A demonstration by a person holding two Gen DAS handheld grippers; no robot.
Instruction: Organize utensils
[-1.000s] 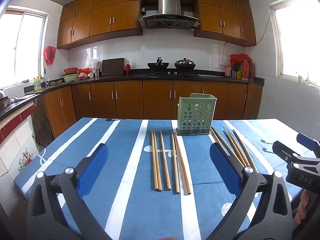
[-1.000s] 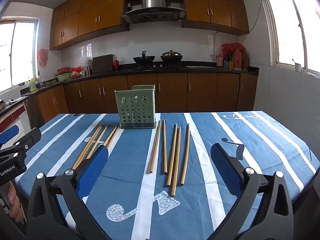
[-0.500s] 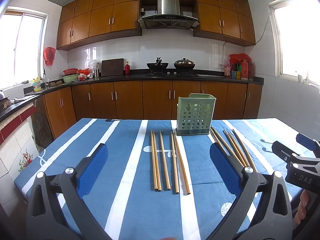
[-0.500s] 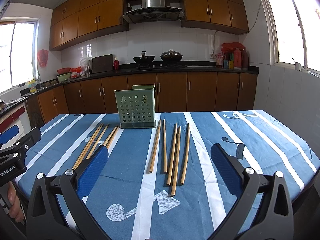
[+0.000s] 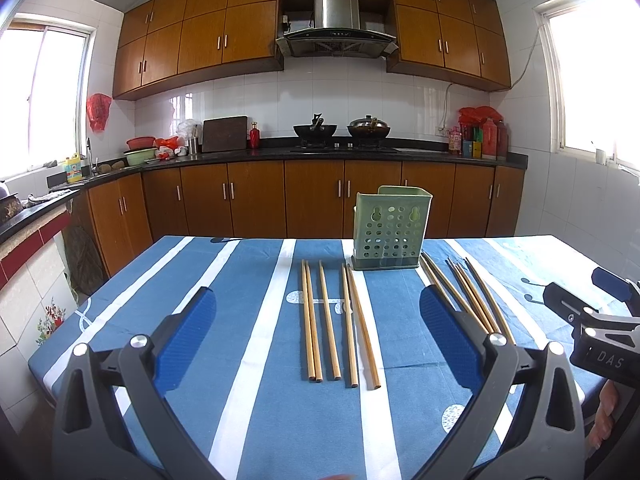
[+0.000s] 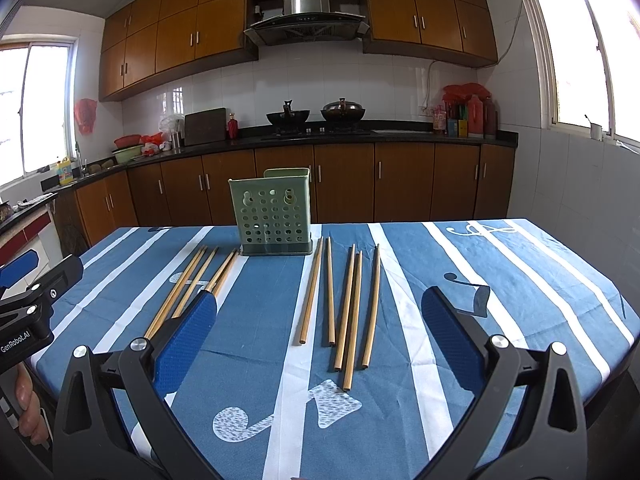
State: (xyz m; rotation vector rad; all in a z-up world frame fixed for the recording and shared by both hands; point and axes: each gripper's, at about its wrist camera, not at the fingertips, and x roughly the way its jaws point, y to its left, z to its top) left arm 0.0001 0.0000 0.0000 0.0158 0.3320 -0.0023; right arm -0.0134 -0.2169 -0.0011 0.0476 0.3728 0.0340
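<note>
1. Left wrist view: the left gripper (image 5: 318, 320) hangs over the near edge of the table (image 5: 192, 280), its blue-padded jaws spread wide with nothing between them.
2. Ahead of it five wooden chopsticks (image 5: 336, 320) lie side by side on the blue-and-white striped cloth, pointing away towards a green perforated holder (image 5: 390, 230) standing upright near the far edge.
3. A second bunch of chopsticks (image 5: 466, 300) lies fanned out to the right of the holder.
4. The right gripper (image 6: 320, 320) is likewise spread and empty, hovering over that second bunch.
5. At the left gripper's right-hand side I can see a hand (image 5: 604, 412) wrapped round the other tool's grip.
</note>
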